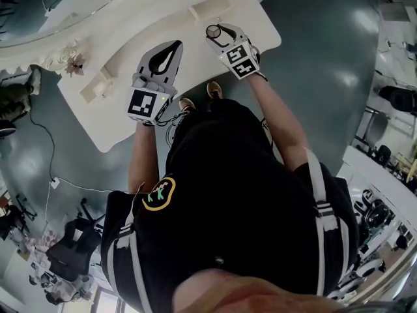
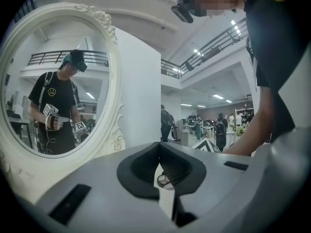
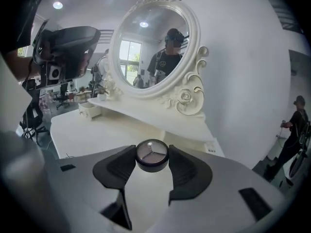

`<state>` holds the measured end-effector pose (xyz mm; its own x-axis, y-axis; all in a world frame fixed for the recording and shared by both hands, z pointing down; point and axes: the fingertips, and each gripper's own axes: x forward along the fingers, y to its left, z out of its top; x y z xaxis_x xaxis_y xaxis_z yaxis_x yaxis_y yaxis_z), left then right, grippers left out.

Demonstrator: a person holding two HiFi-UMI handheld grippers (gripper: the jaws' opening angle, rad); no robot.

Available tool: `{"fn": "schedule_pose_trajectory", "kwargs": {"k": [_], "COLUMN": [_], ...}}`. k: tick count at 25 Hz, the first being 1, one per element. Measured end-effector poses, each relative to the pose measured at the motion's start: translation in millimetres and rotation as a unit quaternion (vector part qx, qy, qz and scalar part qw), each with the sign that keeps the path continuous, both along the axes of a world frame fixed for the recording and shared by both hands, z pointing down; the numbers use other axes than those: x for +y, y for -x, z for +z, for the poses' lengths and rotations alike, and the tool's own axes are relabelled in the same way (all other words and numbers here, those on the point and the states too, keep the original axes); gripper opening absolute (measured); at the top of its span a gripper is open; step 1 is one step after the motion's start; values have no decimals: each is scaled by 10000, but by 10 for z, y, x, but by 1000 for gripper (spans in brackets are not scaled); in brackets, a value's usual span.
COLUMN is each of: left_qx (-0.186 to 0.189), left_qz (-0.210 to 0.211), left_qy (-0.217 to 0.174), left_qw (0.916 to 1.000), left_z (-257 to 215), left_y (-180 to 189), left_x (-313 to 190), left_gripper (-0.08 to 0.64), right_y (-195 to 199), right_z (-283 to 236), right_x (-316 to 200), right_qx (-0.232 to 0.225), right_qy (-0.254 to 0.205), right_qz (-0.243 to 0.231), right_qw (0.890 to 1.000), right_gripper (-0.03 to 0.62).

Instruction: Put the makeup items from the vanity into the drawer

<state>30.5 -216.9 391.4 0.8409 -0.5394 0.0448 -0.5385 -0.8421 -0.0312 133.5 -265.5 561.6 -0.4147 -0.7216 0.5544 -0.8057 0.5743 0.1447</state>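
Observation:
A small round dark compact [image 3: 152,155] with a three-part pan is clamped between the pads of my right gripper [image 3: 152,163], a little above the white vanity top [image 3: 92,135]. From the head view the compact [image 1: 212,30] sits at the tip of the right gripper [image 1: 217,36], over the table's right end. My left gripper [image 1: 176,45] hovers over the middle of the vanity [image 1: 98,126], its tips touching and nothing held. In the left gripper view the left gripper [image 2: 159,144] points at the oval mirror [image 2: 53,81].
A small white drawer box [image 3: 90,109] stands at the left end of the vanity's raised shelf, and another [image 1: 210,8] at the right end. The ornate oval mirror [image 3: 150,47] rises behind the shelf. A cable [image 1: 45,149] trails over the floor to the left.

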Motion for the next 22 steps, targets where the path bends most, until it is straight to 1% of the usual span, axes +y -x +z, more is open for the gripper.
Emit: {"fn": "schedule_pose_trajectory", "kwargs": {"k": [4,8,10,15,19,22], "left_qx": [-53,-143,-178,-209,-205,-196], "left_qz": [-11,-168,-263,-465,-573,-608], "left_qy": [45,108,137,175,180,177], "left_qw": [10000,9997,9994,9985,9980,9978], "left_z": [-2,22,43,68,68,64], "left_y": [-74,-13,35,156,216,226], "left_x": [-36,-100,-133,-194,-220,-218], "left_gripper": [18,18,18,18,18,18], "right_y": [-146,-211,-242,-413,-460,-470], "right_z": [-112,-126,-32,339,499,528], "right_x": [-245,-624,-808,-1151,-1236,-1245], "right_qx": [-52,-101,-113,18,140,117], "right_qy": [-118,-144,-29,395,759,865], "right_qz": [78,122,173,370,459,509], "right_qw": [9999,9998,9998,9985,9960,9949], "right_gripper": [235,235,235,235,235,235]}}
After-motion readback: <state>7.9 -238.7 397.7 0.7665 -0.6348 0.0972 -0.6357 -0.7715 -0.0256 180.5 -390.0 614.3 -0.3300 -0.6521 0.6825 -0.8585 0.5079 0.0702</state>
